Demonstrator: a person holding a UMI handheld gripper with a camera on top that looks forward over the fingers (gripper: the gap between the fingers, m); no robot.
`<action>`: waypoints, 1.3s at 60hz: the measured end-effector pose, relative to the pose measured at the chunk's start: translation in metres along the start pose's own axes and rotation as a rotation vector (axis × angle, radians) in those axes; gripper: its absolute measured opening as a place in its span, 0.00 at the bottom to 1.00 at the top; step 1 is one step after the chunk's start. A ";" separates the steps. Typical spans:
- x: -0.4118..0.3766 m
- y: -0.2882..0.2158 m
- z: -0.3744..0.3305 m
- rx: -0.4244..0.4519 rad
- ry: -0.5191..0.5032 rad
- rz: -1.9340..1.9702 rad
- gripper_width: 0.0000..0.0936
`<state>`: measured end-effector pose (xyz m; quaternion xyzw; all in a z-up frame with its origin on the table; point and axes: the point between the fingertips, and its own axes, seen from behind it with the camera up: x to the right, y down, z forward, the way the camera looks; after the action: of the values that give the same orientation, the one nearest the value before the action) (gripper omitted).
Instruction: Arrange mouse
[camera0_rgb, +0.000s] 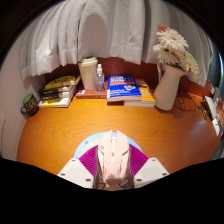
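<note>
The claw (113, 168) is clenched on a pale pink-white plastic mouse (113, 158), both purple pads squeezing its sides. It's held over the near edge of the wooden surface (110, 125), probably so it can be set down there.

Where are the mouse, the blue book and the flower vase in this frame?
mouse (113, 160): gripper view, middle of its back, between the fingers.
blue book (123, 88): gripper view, centre of the cover.
flower vase (167, 86): gripper view, middle of the body.
</note>
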<state>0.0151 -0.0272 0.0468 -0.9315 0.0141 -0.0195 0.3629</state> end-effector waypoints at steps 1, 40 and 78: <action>-0.002 0.006 0.004 -0.011 -0.009 -0.003 0.43; -0.023 0.049 0.025 -0.157 -0.140 -0.083 0.83; -0.033 -0.073 -0.196 0.238 -0.093 0.001 0.86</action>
<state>-0.0263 -0.1048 0.2400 -0.8819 -0.0047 0.0225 0.4710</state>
